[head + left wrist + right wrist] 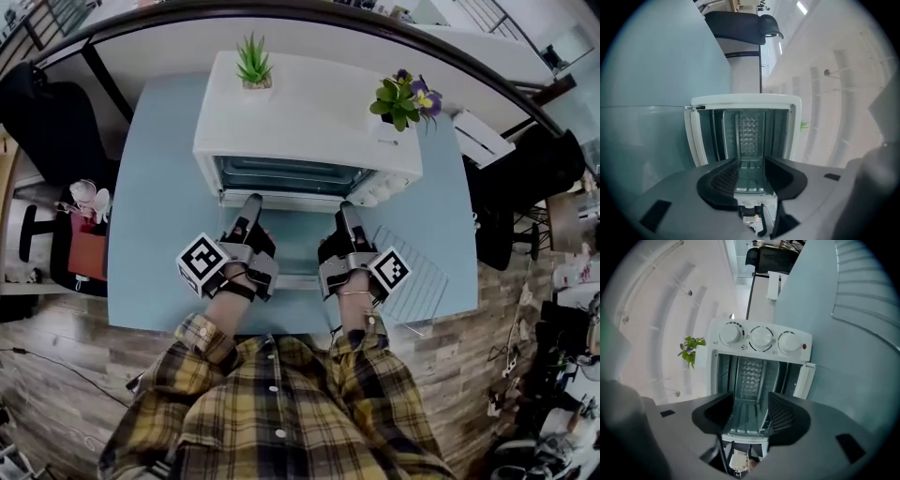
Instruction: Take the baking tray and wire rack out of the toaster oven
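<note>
The left tool (pixel 751 161) and right tool (pixel 750 399) hang level, jaws apart and empty, at the open mouth of the white toaster oven (pixel 309 122). The wire rack (pixel 417 272), thin bright bars, likely light and stiff, already lies on the pale blue counter (pixel 159 206) to the oven's right. The baking tray, not clearly visible inside, is probably thin, slick metal, best pinched by its front rim.
</note>
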A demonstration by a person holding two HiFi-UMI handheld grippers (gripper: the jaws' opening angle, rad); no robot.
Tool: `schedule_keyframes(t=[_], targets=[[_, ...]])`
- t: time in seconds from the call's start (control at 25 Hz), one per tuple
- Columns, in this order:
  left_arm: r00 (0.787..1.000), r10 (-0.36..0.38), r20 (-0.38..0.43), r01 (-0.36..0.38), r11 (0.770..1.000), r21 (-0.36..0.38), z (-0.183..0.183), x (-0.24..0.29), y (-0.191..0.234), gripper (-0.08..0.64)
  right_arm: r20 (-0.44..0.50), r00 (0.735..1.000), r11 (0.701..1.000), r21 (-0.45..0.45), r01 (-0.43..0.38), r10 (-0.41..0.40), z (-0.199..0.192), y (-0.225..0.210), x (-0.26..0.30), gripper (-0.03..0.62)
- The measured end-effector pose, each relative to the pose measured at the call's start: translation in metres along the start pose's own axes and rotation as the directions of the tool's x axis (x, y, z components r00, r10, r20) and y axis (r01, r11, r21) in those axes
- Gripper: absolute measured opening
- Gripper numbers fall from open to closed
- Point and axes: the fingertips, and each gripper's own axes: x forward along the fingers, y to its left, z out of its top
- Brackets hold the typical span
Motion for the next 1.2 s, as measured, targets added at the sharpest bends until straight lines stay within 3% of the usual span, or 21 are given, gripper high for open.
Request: schedule_keyframes(t=[0.36,0.64,0.88,0.92,1.0,1.2], targets=[[0.997,0.048,0.068,-0.045,0.998,-0.055,0.047,0.031,0.044,0.166,0.038,0.996,0.99,0.119,0.07,-0.075,-0.012,-0.042,0.061,0.222],[0.994,0.048,0.097,-0.039,0.994,-0.098,0.057,0.05,0.061,0.16,0.147,0.984,0.982,0.174,0.077,-0.104,0.002,-0.067,0.085,0.216],[0.994,0.059,0.092,-0.05,0.994,-0.094,0.059,0.056,0.068,0.16,0.236,0.97,0.971,0.241,0.008,-0.067,0.014,-0.077,0.097,0.146],[0.994,0.062,0.093,-0.053,0.994,-0.097,0.059,0.055,0.07,0.16,0.245,0.967,0.968,0.253,0.005,-0.07,0.013,-0.076,0.098,0.104],[0.994,0.064,0.089,-0.055,0.994,-0.097,0.058,0.056,0.071,0.16,0.25,0.965,0.969,0.244,0.02,-0.083,0.012,-0.075,0.098,0.066],[0.994,0.068,0.09,-0.059,0.993,-0.101,0.06,0.056,0.074,0.16,0.201,0.972,0.976,0.204,0.081,-0.122,0.01,-0.081,0.089,0.049]])
